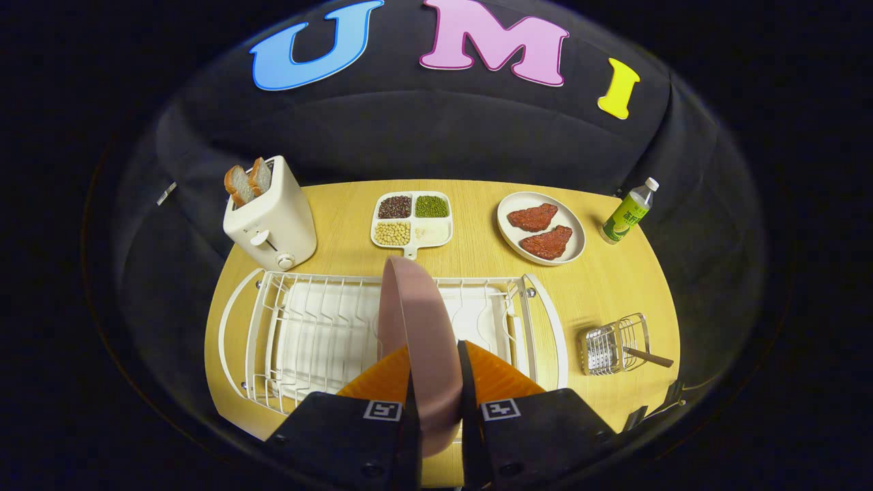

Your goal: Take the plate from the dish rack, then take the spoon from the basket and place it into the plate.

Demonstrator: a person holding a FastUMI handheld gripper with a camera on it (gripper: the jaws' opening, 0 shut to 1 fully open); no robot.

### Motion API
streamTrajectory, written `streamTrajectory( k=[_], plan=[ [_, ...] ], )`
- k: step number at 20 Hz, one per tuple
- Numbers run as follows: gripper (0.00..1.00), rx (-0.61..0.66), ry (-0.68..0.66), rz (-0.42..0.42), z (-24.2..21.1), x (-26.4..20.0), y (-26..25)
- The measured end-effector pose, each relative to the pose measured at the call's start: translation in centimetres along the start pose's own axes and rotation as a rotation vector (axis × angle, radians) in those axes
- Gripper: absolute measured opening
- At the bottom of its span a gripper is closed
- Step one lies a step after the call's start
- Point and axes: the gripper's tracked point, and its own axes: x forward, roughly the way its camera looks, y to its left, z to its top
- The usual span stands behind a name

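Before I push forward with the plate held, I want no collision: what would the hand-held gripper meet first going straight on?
Shut on the pink plate, the hand-held gripper would probably meet the dish rack first, though depth is unclear.

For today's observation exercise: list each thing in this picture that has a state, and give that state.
Tongs: shut on the plate.
Plate: on edge, held over the dish rack.
Dish rack: no dishes standing in it.
Spoon: lying in the basket.
Toaster: two bread slices sticking up.
Bottle: capped, upright.

The camera rides on the gripper (436, 382), looking forward along its fingers and steeply down. It hangs over the near edge of the table (477, 262), facing the booth wall.
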Motion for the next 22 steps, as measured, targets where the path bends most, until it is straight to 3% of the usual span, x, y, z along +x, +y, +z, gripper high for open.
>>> streamTrajectory(
  k=[7, 13, 18, 22],
  plan=[
    [0.25, -0.073, -0.009, -0.090, 1.4, 0.4, -0.3],
    [0.25, -0.118, -0.161, -0.152, 6.9, -2.9, -2.3],
    [0.25, -0.151, -0.299, -0.092, 8.4, -8.0, -4.8],
    [0.25, -0.084, -0.340, -0.009, 7.3, -11.7, -7.7]
  ],
)
